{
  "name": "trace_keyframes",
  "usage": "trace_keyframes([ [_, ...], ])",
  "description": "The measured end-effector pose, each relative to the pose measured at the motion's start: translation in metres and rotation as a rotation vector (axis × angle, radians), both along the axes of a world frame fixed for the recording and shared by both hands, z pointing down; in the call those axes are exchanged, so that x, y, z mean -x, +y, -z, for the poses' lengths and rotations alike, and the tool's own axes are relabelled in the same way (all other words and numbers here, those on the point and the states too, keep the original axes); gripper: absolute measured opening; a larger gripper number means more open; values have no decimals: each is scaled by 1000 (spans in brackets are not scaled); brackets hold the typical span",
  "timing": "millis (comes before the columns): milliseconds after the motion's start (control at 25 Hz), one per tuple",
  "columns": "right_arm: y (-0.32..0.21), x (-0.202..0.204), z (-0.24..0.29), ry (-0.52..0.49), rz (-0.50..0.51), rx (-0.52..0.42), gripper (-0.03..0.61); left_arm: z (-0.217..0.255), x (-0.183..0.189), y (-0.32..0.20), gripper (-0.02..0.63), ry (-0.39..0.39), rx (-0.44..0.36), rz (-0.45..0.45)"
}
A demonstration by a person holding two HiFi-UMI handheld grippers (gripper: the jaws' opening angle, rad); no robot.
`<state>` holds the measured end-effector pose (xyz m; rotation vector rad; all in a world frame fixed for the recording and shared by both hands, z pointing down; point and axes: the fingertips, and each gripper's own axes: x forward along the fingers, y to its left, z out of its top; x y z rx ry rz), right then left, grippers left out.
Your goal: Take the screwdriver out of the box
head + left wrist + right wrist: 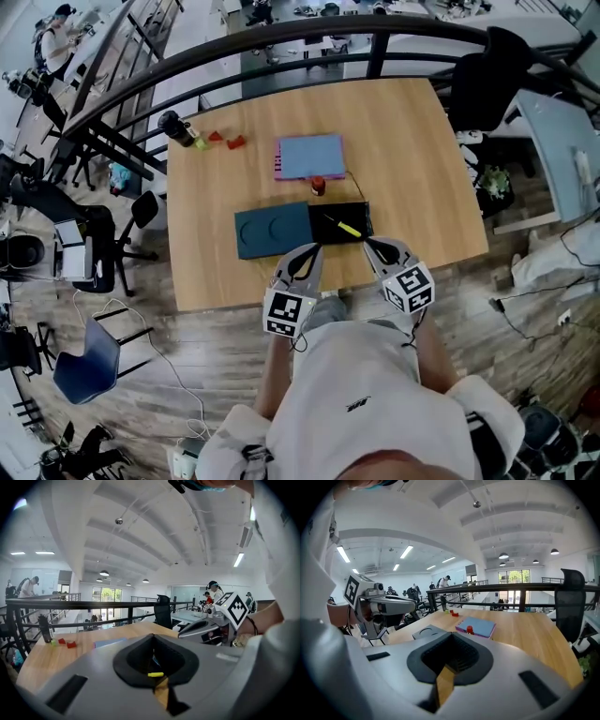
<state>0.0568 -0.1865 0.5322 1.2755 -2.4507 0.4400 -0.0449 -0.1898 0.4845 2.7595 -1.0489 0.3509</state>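
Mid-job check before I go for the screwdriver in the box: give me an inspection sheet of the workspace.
Surface: wooden table, level.
Job's things: open black box near the front edge; yellow-handled screwdriver lying inside; dark lid just left of it.
Clutter: blue pad, small red item, black bottle, red blocks.
Grippers: left gripper and right gripper both shut and empty, tips at the box's near edge.
Cables: white cable on the floor, left of the person; none seen among the job's things.
Surroundings: dark railing behind the table, black chair, blue chair.
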Motion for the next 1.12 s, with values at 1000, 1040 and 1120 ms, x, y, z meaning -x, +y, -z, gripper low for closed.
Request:
trace_keyframes([
  [1000,-58,-11,-110,125,24,207,21,-113,-29,-46,12,-2,252,-98],
  [1040,-58,-13,-114,129,34,219,22,-117,-31,-47,12,-4,256,-92],
  [1120,-59,-15,-122,136,57,240,26,-123,-36,-49,11,-8,265,-78],
])
